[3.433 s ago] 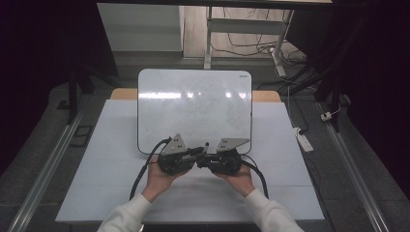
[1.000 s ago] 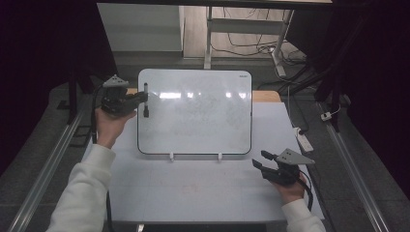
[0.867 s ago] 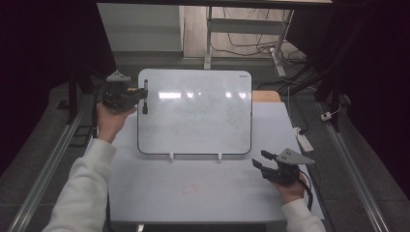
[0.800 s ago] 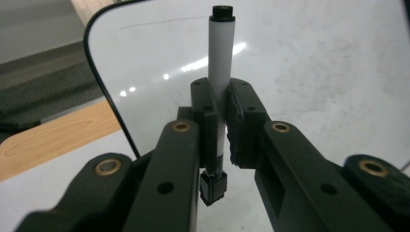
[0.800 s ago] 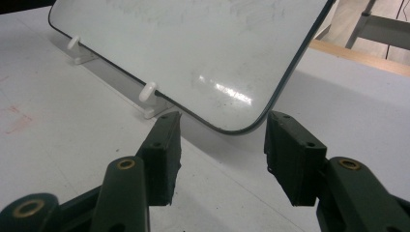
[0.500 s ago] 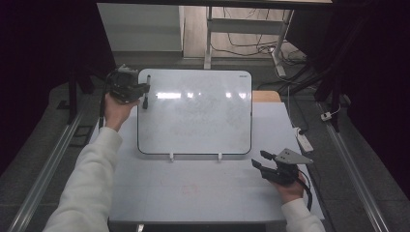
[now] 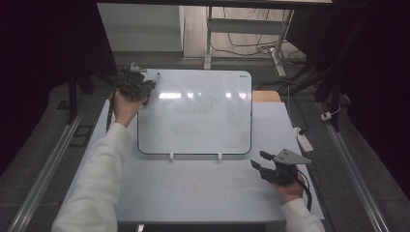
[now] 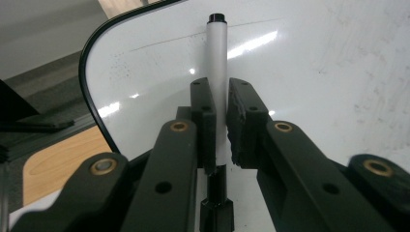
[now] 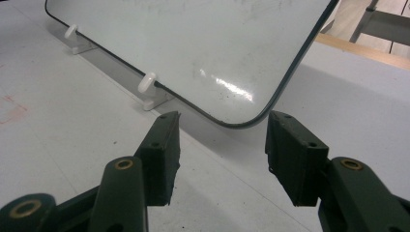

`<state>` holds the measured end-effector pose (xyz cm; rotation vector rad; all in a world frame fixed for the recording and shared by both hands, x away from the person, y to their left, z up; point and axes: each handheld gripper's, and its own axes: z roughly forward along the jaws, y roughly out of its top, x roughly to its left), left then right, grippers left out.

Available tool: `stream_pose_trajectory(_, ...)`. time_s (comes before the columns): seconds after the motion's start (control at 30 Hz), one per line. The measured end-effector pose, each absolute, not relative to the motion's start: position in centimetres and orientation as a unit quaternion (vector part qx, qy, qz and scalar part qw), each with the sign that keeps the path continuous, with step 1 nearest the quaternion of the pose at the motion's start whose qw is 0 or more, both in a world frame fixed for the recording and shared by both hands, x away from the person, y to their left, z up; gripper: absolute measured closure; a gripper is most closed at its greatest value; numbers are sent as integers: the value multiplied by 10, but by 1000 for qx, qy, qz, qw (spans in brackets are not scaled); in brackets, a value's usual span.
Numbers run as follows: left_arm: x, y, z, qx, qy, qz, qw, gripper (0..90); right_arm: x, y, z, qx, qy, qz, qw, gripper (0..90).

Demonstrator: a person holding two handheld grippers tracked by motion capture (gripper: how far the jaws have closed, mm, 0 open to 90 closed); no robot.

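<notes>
Clamping a marker, the left hand-held gripper hovers above the whiteboard; writing likely follows. Right hand-held gripper gapes empty.

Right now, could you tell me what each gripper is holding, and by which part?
The left gripper clamps a marker around its grey barrel, above the black cap end. The right gripper is open, holding nothing.

The whiteboard is smooth and shiny, with bright light spots and faint smudges. The marker has a smooth grey barrel. The jaws look like dull black plastic with brassy pins. The table top is dull and pale.
</notes>
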<state>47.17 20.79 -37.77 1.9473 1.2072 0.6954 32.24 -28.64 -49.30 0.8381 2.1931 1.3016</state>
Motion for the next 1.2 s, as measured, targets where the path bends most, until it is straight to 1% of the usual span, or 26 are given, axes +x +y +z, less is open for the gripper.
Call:
stream_pose_trajectory(0.1, 472, 205, -379, 759, 467, 277, 360, 805, 322, -287, -493, 304, 795, 473, 227, 467)
stream_pose_trajectory(0.23, 471, 202, -379, 762, 462, 285, 353, 756, 322, -287, -493, 304, 796, 472, 228, 465)
stream_pose_trajectory(0.27, 469, 202, -378, 761, 458, 290, 356, 733, 322, -287, -493, 304, 795, 472, 228, 465)
stream_pose_trajectory(0.43, 452, 208, -367, 750, 445, 307, 381, 535, 322, -288, -492, 306, 793, 474, 229, 462)
stream_pose_trajectory(0.57, 420, 217, -369, 749, 428, 294, 412, 465, 322, -291, -492, 306, 793, 474, 231, 449)
stream_pose_trajectory(0.63, 403, 221, -377, 749, 426, 280, 423, 433, 324, -293, -493, 305, 796, 474, 222, 442)
stream_pose_trajectory(0.73, 378, 226, -392, 750, 426, 265, 430, 409, 328, -295, -495, 310, 800, 471, 205, 432)
stream_pose_trajectory(0.87, 345, 231, -412, 759, 420, 251, 430, 393, 330, -296, -498, 308, 809, 461, 195, 426)
stream_pose_trajectory(1.03, 311, 236, -432, 758, 419, 226, 446, 362, 332, -295, -500, 305, 817, 451, 190, 414)
stream_pose_trajectory(1.2, 283, 235, -451, 764, 416, 212, 446, 343, 333, -298, -500, 308, 817, 450, 189, 410)
